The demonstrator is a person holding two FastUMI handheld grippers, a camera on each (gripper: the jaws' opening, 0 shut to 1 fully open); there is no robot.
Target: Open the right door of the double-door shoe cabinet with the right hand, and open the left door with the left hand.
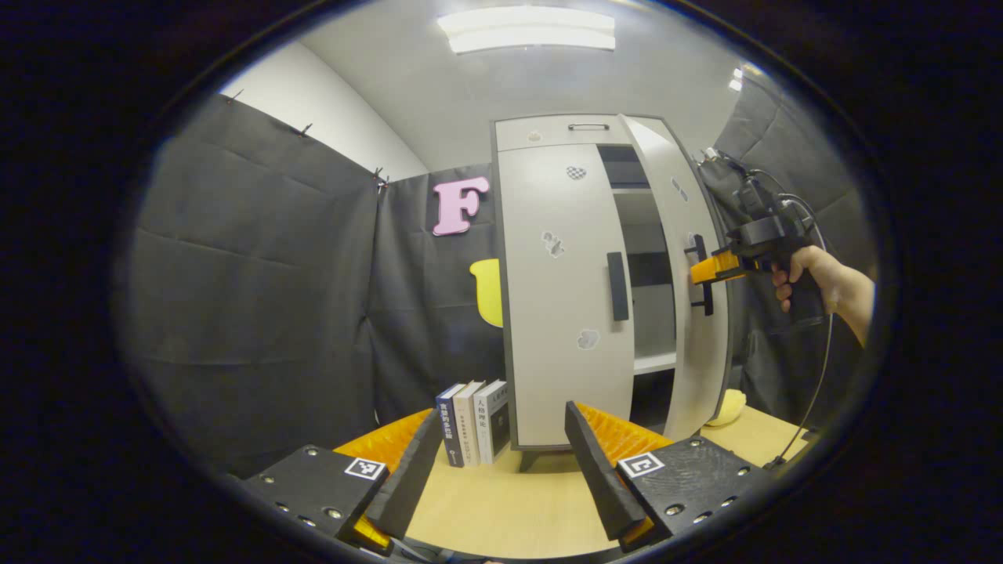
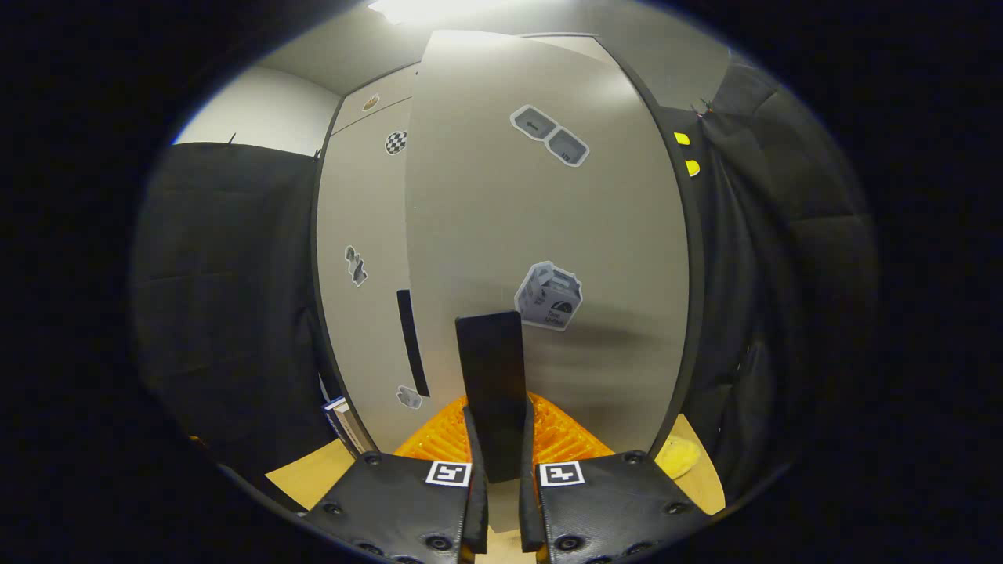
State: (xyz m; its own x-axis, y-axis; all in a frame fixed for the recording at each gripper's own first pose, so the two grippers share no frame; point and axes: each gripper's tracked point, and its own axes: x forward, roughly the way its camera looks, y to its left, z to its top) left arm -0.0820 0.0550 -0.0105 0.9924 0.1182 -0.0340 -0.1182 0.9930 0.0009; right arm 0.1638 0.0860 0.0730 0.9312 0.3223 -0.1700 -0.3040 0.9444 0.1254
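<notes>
The right gripper (image 2: 501,470) is clamped on the right door's black handle (image 2: 492,392), both fingers pressing its sides. The right door (image 1: 682,282) stands partly ajar (bare shelves apparently behind it). The left gripper (image 1: 501,454) hangs wide apart and empty, well short of the closed left door (image 1: 560,298) on the wooden table (image 1: 501,509).

A bright ceiling light (image 1: 526,30) glares overhead, the booth evenly lit, fisheye bending edges, focus sharp throughout
</notes>
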